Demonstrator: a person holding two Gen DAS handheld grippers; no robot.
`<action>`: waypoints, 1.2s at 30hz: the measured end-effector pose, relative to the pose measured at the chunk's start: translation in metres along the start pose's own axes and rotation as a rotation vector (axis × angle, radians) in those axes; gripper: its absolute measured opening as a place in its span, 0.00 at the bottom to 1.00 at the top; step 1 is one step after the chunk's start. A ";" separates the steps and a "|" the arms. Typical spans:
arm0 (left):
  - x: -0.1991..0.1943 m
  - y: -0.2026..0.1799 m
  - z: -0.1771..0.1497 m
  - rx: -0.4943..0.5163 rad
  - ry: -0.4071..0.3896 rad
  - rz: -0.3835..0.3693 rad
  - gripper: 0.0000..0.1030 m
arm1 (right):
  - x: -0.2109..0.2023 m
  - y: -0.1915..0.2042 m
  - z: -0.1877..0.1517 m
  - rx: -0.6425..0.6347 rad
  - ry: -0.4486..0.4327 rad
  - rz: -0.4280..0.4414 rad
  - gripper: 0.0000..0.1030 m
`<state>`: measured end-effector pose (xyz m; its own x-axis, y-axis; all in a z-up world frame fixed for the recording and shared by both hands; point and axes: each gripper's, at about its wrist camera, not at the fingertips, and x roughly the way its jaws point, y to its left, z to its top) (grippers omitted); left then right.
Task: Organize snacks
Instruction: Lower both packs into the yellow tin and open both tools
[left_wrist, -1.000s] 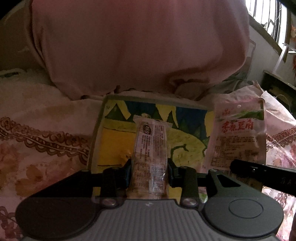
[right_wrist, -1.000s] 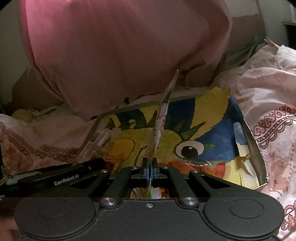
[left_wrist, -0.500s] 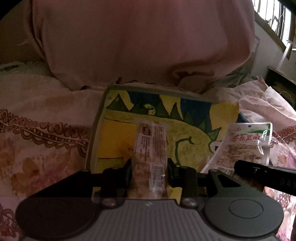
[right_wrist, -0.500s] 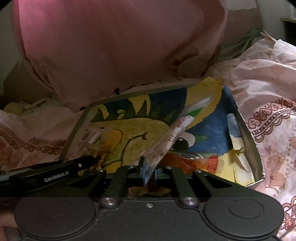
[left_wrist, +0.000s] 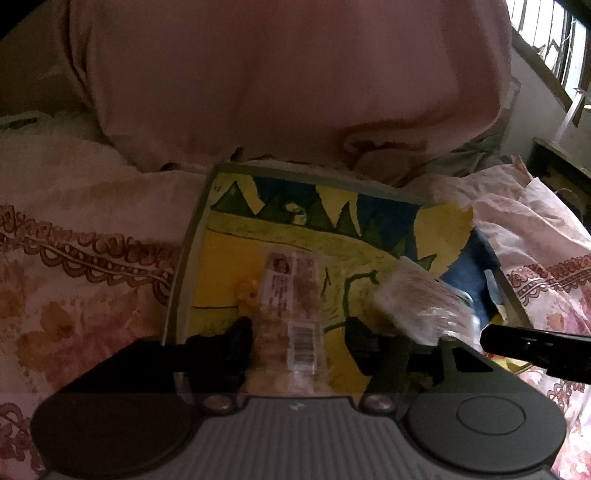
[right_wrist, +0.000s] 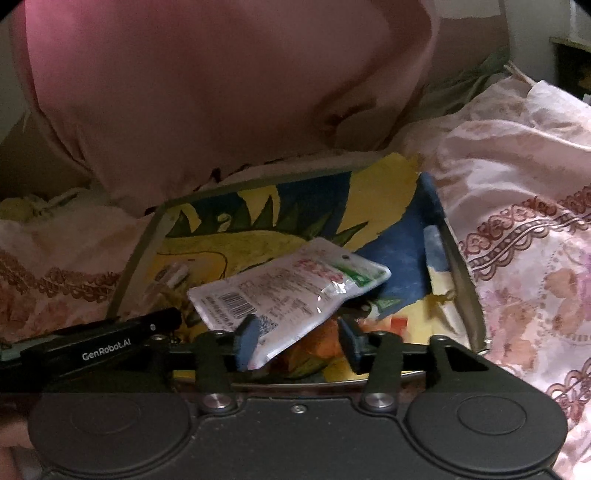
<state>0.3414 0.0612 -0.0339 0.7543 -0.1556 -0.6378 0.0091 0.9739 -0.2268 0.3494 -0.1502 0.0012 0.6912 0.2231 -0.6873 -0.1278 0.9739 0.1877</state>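
A shallow tray lined with a yellow, green and blue dinosaur picture lies on the bed. A long clear snack packet lies flat in it between the fingers of my left gripper. Those jaws are opening, and a gap shows beside the packet. In the right wrist view a white and green pouch lies tilted in the tray. Its near end sits between the fingers of my right gripper. These jaws are also opening, and the pads are off the pouch. The pouch looks blurred in the left wrist view.
A big pink cushion rises just behind the tray. Floral bedding surrounds the tray, bunched up at the right. An orange wrapper lies under the pouch. A barred window is at the upper right.
Both grippers have opened. The white pouch, held upright in the right gripper before, has tipped over and dropped flat into the tray. The left gripper has let go of the long packet.
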 end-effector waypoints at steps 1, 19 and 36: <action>-0.002 -0.001 0.000 0.001 -0.007 0.000 0.67 | -0.003 0.000 0.000 -0.006 -0.008 -0.004 0.56; -0.089 -0.034 0.008 0.052 -0.190 0.013 0.99 | -0.102 -0.011 -0.014 -0.024 -0.271 -0.022 0.99; -0.166 -0.057 -0.042 0.176 -0.168 0.079 1.00 | -0.174 -0.014 -0.068 -0.022 -0.275 -0.224 1.00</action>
<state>0.1879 0.0243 0.0536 0.8558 -0.0627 -0.5135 0.0488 0.9980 -0.0407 0.1823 -0.2000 0.0700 0.8689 -0.0128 -0.4948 0.0352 0.9987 0.0361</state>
